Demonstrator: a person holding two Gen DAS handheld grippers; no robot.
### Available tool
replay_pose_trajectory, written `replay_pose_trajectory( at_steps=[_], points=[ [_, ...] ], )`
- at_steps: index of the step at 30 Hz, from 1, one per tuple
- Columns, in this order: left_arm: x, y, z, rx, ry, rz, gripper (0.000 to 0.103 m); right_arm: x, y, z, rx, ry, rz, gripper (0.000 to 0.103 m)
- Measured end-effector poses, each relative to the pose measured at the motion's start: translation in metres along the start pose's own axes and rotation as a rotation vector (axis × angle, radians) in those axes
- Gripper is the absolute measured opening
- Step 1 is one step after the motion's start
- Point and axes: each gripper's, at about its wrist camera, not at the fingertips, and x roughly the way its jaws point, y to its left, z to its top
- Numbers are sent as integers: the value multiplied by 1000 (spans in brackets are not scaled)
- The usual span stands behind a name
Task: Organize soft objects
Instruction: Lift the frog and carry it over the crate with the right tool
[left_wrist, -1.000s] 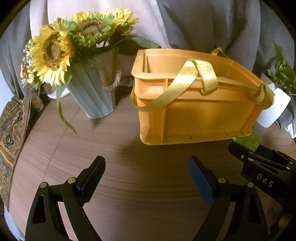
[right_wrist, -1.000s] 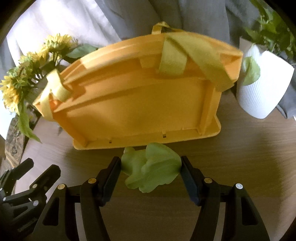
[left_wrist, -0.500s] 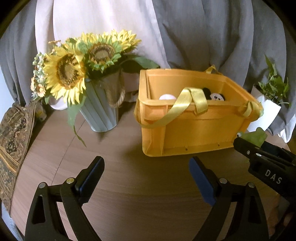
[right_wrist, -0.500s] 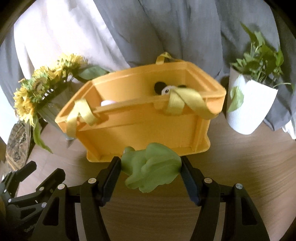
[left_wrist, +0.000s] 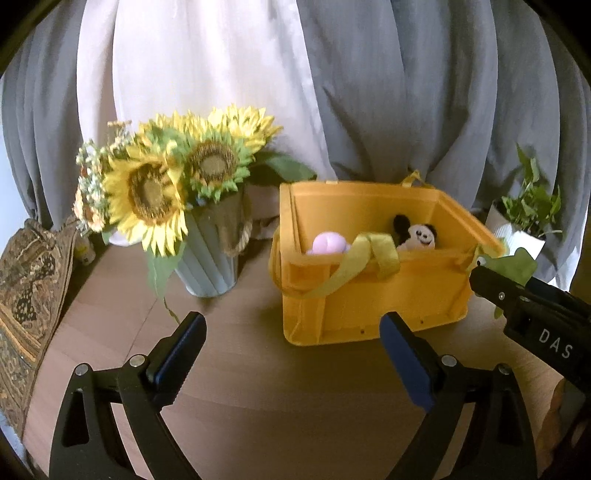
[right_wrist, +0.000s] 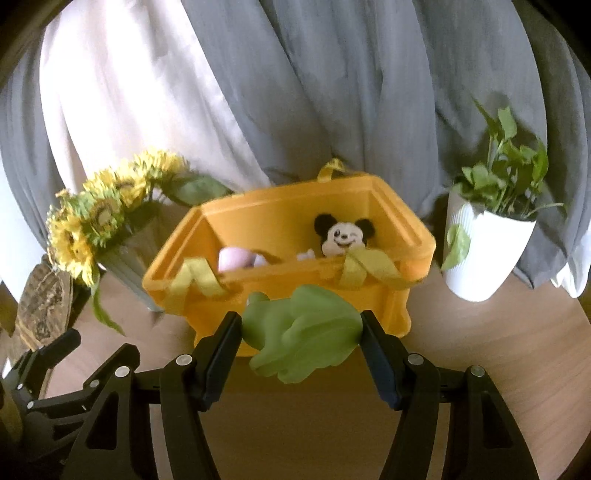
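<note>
right wrist view: right gripper (right_wrist: 301, 332) clamps green frog toy (right_wrist: 306, 334), now raised level with yellow crate (right_wrist: 391, 221) rim.
left gripper (left_wrist: 291, 354): open, empty.
next: drop in.

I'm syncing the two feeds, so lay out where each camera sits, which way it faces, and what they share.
Left wrist: rides the open, empty left tongs, facing the yellow crate and sunflower vase; right tongs enter from the right.
Right wrist: rides the right tongs, shut on a green soft toy, facing the crate and white plant pot; left tongs at lower left.
Shared: crate, mouse plush, pink toy, sunflowers, curtains.
</note>
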Motion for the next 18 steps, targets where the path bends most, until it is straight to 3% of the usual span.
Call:
replay_pose_trajectory(
  at_steps=[18],
  points=[
    [-16,0,32,4,-102,-2,98,-16,8,37,-7,-116,19,65]
  ],
)
